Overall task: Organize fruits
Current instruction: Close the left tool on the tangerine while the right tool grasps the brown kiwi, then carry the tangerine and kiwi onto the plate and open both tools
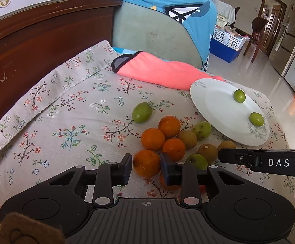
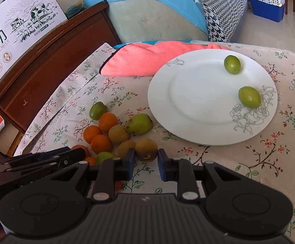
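The left claw (image 1: 146, 167) is closed on an orange (image 1: 146, 163) at the near edge of the fruit pile on the floral-clothed surface (image 1: 66, 122). The right claw (image 2: 146, 160) grips a brown longan (image 2: 146, 149) beside it. Two green fruits (image 2: 232, 64) lie apart on the white plate (image 2: 188, 105), right of the pile.

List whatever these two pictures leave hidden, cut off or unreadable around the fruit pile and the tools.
- Left wrist view: an orange fruit under the left tool is mostly hidden by its right finger.
- Right wrist view: the left tool's tips cover the pile's near oranges; its grip is unseen there.
- Right wrist view: a small red thing behind the right tool is too covered to name.
- Both views: the milk carton is cut off by the frame edge.
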{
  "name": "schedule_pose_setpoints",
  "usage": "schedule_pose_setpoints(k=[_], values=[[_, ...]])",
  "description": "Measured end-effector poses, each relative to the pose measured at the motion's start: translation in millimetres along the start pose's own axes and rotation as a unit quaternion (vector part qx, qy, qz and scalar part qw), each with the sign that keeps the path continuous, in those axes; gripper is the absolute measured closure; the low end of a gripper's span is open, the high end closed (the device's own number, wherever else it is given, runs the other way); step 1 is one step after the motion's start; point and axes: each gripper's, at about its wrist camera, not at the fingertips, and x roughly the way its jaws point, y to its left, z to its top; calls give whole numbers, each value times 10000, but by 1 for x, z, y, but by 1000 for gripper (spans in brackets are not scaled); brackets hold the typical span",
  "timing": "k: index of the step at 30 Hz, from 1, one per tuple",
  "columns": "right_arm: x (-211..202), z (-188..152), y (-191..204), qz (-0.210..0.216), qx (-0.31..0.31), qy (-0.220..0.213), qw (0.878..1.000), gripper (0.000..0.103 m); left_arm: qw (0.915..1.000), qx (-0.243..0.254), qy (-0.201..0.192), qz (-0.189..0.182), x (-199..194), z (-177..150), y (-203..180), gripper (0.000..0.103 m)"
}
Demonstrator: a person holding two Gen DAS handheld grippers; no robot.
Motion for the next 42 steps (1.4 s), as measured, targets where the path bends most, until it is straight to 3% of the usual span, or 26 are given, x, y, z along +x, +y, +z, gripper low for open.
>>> schedule_pose_setpoints(k=[3,7,10,11,18,27,31,42], values=[[2,0,0,-11,15,61,10000,79,9999,-32,-15,107,2,0,0,64],[3,-1,-1,-36,70,89,9999,79,9998,-124,-15,124,7,0,3,60],[4,-1,-2,-43,98,122,9999,79,9999,-152,-21,-38,7,-1,4,65],[4,-1,-2,-45,95,121,9999,79,9998,-137,-18,-113,6,-1,3,74],[2,0,-1,-40,99,73,9999,79,10000,13,-18,-72,1,-3,-5,74],[-5,3,2,88,69,-22,9999,79,9995,-46,-328,10,-13,8,-6,74],[-7,4,2,93,84,-51,9999,79,9991,-107,-403,-86,-16,12,-8,74],[-40,27,-8,140,288,-633,9975,79,9969,-201,-603,-455,-20,30,-24,74]])
